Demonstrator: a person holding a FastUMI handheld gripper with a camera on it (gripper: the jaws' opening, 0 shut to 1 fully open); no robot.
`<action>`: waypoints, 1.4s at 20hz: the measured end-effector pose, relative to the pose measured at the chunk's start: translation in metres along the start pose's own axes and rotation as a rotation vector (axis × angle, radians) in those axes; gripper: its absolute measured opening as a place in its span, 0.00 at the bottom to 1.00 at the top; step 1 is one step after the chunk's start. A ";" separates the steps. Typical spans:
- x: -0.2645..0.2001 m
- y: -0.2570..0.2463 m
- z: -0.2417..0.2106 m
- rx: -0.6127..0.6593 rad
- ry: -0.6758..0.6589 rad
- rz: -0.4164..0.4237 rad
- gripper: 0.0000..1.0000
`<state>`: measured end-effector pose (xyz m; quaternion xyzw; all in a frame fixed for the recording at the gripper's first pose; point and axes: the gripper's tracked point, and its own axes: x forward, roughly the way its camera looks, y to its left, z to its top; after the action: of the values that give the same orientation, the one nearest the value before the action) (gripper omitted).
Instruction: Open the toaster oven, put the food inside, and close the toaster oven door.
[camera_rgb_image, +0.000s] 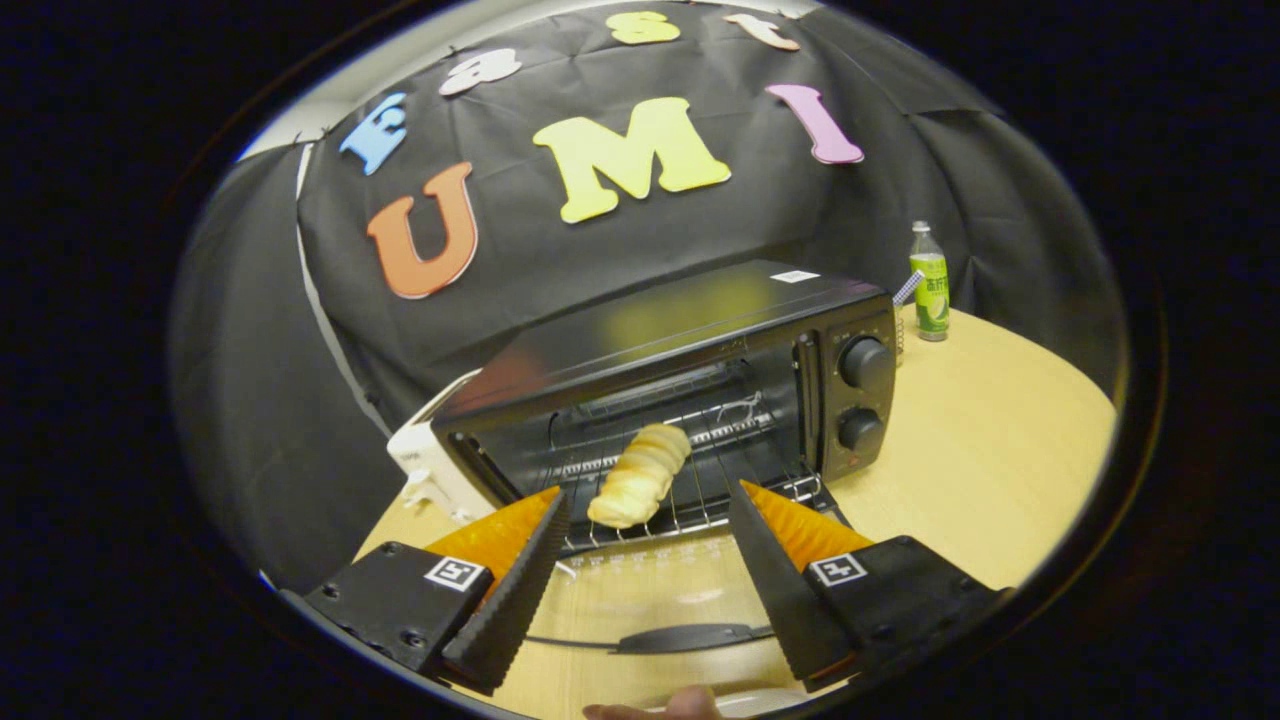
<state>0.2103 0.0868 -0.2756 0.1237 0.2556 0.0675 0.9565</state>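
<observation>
A black toaster oven (700, 340) stands on the wooden table with its glass door (650, 620) swung down flat toward me. A pale ridged bread roll (640, 474) lies on the wire rack (690, 500) at the oven's mouth, just ahead of my fingers. My gripper (645, 510) is open, its fingers spread wide to either side of the roll's near end and touching nothing. The door's dark handle (690, 636) lies between the fingers, close to me.
Two black knobs (862, 362) sit on the oven's right panel. A green-labelled bottle (930, 285) stands behind the oven at the right. A white appliance (430, 460) sits against the oven's left side. A fingertip (690, 705) shows at the near edge. Bare tabletop (1000, 460) lies right of the oven.
</observation>
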 end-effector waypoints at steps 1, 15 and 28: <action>-0.012 0.000 -0.009 -0.030 0.039 0.004 1.00; -0.047 -0.010 -0.130 -0.188 0.327 -0.020 1.00; -0.012 -0.018 -0.135 -0.154 0.337 -0.090 1.00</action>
<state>0.1328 0.0945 -0.3876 0.0257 0.4116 0.0636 0.9088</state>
